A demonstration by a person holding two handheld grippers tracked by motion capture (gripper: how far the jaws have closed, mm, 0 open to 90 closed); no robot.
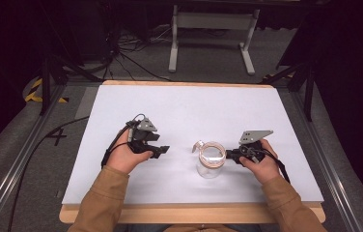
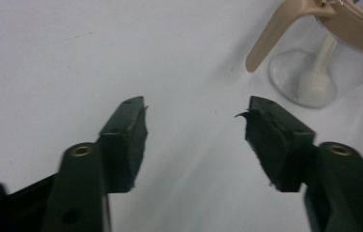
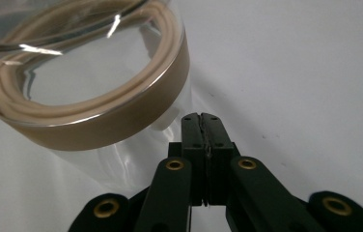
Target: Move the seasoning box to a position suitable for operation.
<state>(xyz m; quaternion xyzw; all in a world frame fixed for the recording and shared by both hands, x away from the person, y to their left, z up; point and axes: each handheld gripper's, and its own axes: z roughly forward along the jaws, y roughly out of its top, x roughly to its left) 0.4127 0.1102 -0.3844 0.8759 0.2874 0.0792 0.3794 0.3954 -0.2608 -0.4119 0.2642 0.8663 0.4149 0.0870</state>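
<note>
A clear glass jar [image 1: 211,162] with a beige lid band stands on the white table top [image 1: 194,106], right of centre. Its beige latch lever [image 1: 197,145] sticks out to the left. My right gripper [image 1: 229,154] lies level at the jar's right side. In the right gripper view its jaws [image 3: 202,118] are pressed together, tips just under the lid band [image 3: 121,121], with nothing visible between them. My left gripper [image 1: 162,150] rests left of the jar, apart from it. In the left gripper view its jaws [image 2: 194,116] stand open over bare table, with the jar [image 2: 310,72] and lever [image 2: 276,34] ahead to the right.
The table's wooden front edge [image 1: 194,213] runs along the person's side. Behind the table, on the floor, stand a white frame [image 1: 213,29] and loose cables [image 1: 131,58]. Metal rails [image 1: 20,159] flank the table on both sides.
</note>
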